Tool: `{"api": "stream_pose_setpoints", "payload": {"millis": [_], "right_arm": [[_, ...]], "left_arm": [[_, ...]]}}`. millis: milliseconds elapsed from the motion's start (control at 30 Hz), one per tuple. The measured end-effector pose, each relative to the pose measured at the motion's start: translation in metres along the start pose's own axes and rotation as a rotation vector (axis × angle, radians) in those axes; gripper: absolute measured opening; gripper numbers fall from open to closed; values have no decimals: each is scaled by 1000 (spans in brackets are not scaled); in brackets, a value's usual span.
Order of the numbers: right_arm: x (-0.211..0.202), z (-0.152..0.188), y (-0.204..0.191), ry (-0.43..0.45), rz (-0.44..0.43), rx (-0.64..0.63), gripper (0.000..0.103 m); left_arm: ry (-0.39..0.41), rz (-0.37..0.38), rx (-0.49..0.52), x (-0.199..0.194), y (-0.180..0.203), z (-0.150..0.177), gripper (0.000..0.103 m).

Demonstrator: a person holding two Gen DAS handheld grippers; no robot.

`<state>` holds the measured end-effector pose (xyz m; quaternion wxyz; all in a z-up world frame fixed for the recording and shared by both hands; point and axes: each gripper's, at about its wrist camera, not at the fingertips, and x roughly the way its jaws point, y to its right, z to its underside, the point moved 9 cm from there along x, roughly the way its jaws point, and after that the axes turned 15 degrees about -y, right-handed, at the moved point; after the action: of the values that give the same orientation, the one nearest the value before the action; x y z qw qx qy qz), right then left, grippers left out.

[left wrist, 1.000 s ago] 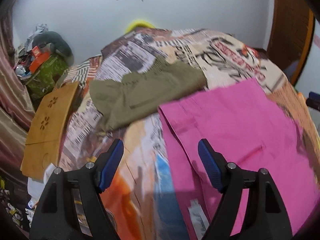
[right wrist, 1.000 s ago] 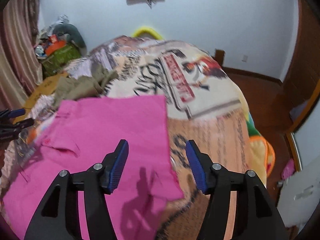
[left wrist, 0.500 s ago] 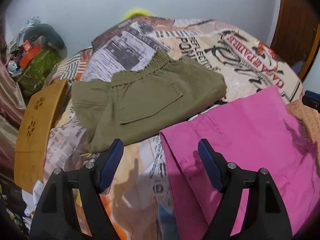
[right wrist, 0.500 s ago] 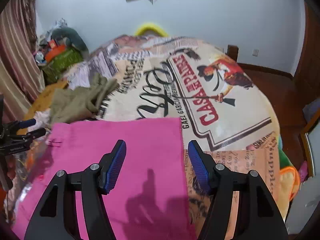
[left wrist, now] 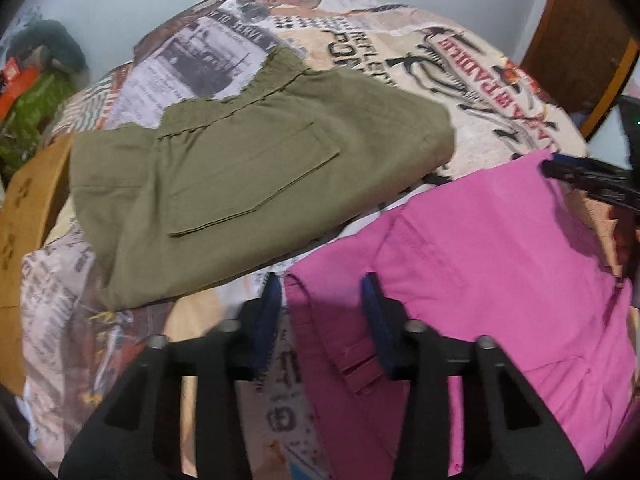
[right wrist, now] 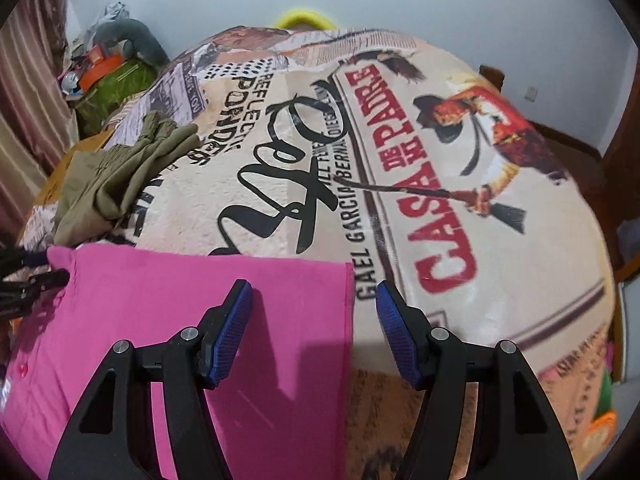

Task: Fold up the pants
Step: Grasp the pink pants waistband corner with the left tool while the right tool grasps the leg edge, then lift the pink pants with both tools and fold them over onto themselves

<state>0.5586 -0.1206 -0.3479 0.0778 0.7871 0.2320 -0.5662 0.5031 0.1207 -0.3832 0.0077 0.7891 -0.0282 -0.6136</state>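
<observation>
printed bedspread (right wrist: 460,184) covers bed | olive-green shorts (left wrist: 256,184) folded, far left | yellow rim (right wrist: 306,18) behind bed | striped curtain (right wrist: 28,92) left

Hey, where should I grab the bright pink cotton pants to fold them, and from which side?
Take the bright pink cotton pants at the two corners of the far edge, one per gripper, coming down from above. They lie flat on the printed blanket, so only edges offer a pinch. The left gripper already straddles the left corner; the right gripper straddles the right edge.
</observation>
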Motion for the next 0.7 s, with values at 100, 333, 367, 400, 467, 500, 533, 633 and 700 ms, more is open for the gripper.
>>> {"api": "stream_pose_setpoints", "payload": {"millis": [100,333,367,400,467,500,533,633,700], "right_arm": [[8,0,0,-9,-26,16,59],[4,-5,-8,9,-42,3,8],[3,-7,-9,10,-40,3,7],[1,-8,-10,19,-29,0,7],[-9,-10,-13,44,-16,-6,6],[-16,-11,-13,61,-17,-2,5],[-21,-13,-14,71,-16,-2,5],[-45,-21,-15,126,18,-9,5],[-69,-29,-15,176,35,-6,5]], "left_arm": [[23,-26,11,-2,3,-1,30],[55,-64,11,-16,5,-2,8],[69,-73,17,-21,7,-3,8],[83,-83,24,-27,9,-4,8],[117,-99,36,-42,12,-8,8],[126,-104,38,-47,13,-10,8],[138,-110,39,-54,14,-13,8],[178,-132,32,-75,12,-23,8],[211,-142,24,-90,9,-30,8]]}}
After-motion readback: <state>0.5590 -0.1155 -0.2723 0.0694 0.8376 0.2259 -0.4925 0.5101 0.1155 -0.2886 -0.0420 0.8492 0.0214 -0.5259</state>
